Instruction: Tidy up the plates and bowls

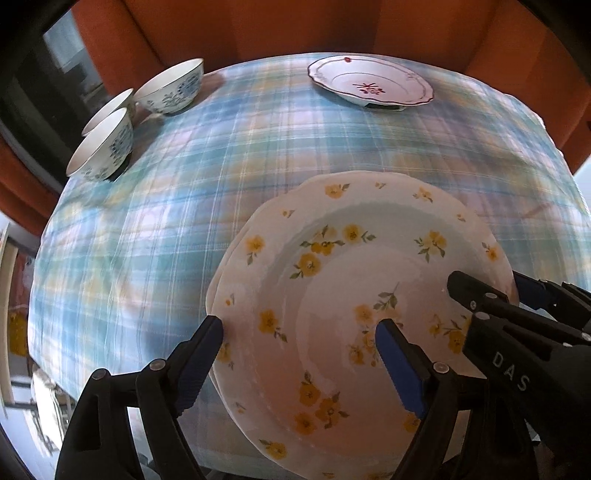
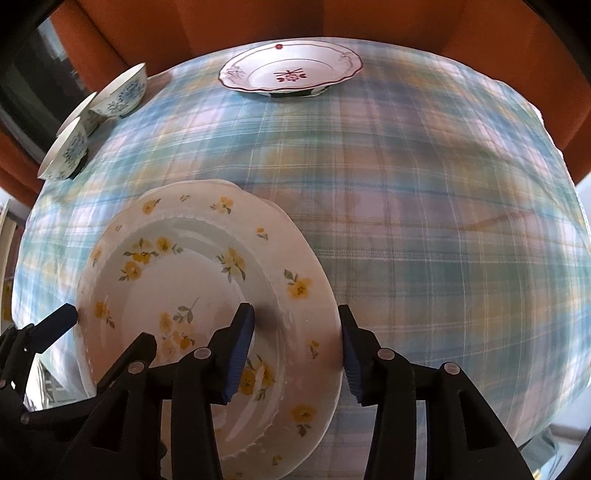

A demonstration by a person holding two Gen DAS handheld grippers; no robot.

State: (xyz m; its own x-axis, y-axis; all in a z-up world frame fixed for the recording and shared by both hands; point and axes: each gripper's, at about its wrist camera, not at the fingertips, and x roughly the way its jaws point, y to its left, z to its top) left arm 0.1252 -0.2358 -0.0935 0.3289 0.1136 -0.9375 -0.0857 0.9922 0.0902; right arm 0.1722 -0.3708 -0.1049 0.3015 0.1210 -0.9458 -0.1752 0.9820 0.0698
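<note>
A white plate with yellow flowers lies on top of another plate of the same kind, whose rim peeks out underneath, on the near part of the plaid tablecloth. My left gripper points down over the plate's left rim. One finger is outside the rim, the other over the plate's well, and the pads stand clear of it, so it is open. My right gripper straddles the right rim the same way, with a gap on both sides. Each gripper shows at the edge of the other's view.
A white plate with a red motif sits at the far edge of the table. Three blue-and-white bowls stand close together at the far left corner. Orange upholstery rises behind the table.
</note>
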